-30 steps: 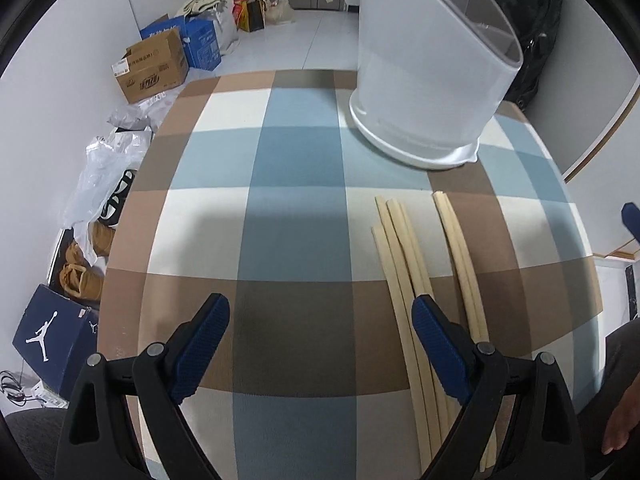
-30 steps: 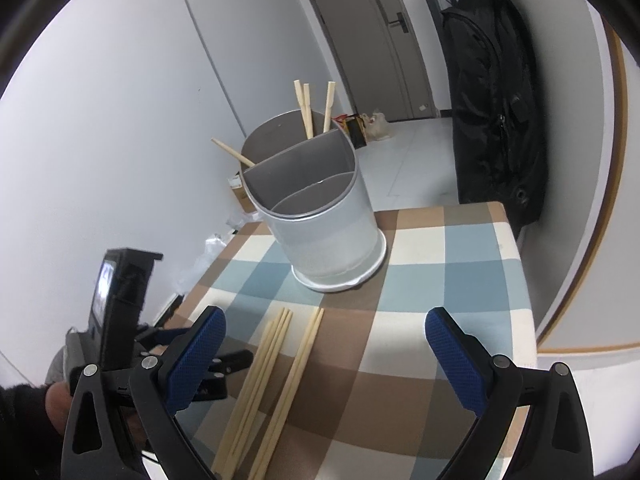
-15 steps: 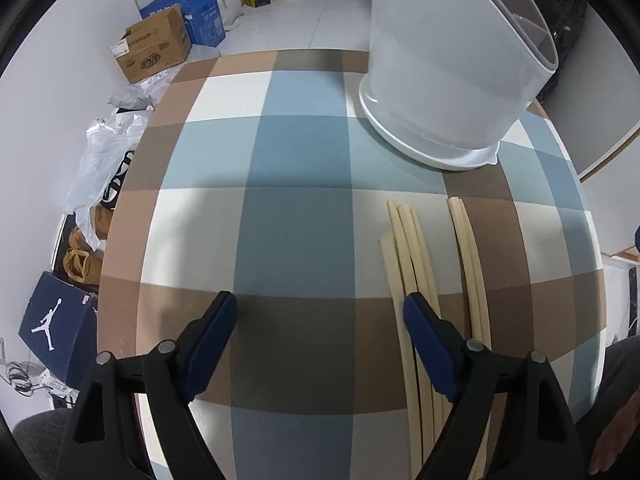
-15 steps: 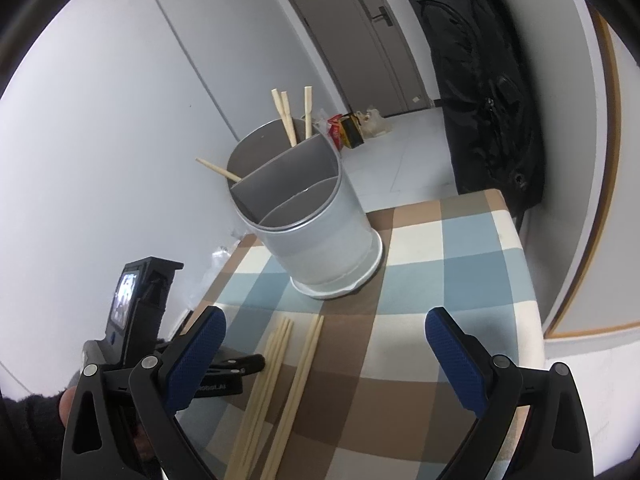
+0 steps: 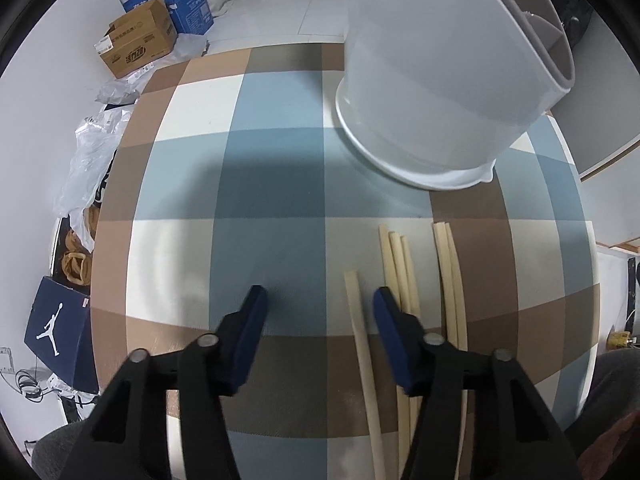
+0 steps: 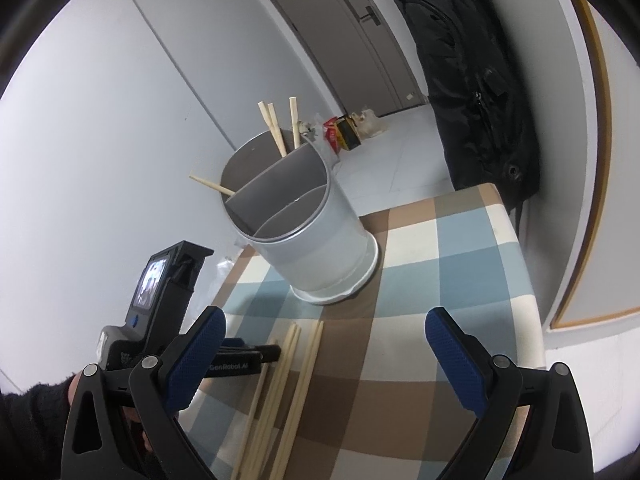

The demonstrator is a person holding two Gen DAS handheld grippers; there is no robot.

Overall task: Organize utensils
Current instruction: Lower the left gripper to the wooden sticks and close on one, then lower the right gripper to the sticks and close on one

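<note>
While the pale wooden chopsticks [image 5: 400,276] lie loose and flat on the checked blue, brown and cream tablecloth [image 5: 256,184], one stick [image 5: 358,328] sits a little apart on the left of the bunch, between the blue-padded fingers of the left gripper [image 5: 318,302]. Jaws part open, holding nothing; right finger [image 5: 386,312] lies over the middle sticks. Right gripper [image 6: 324,328] hangs above the near table, jaws wide, empty.

Risks, judged from this layout:
- Closing now may pinch the neighbouring sticks along with the single one, since that finger already overlaps them.
- A thin round stick gripped off-centre could roll or pivot and slip out.
- Dragging could scatter the bunch toward the near table edge.

Container: tall grey cylindrical plastic utensil holder [image 6: 296,232] on a white saucer base [image 6: 344,284], at the far side of the cloth, near but clear of the stick tips. Divided inside; the far compartment holds about four chopsticks [image 6: 280,128], one leaning out left. The nearer compartments look empty.
</note>
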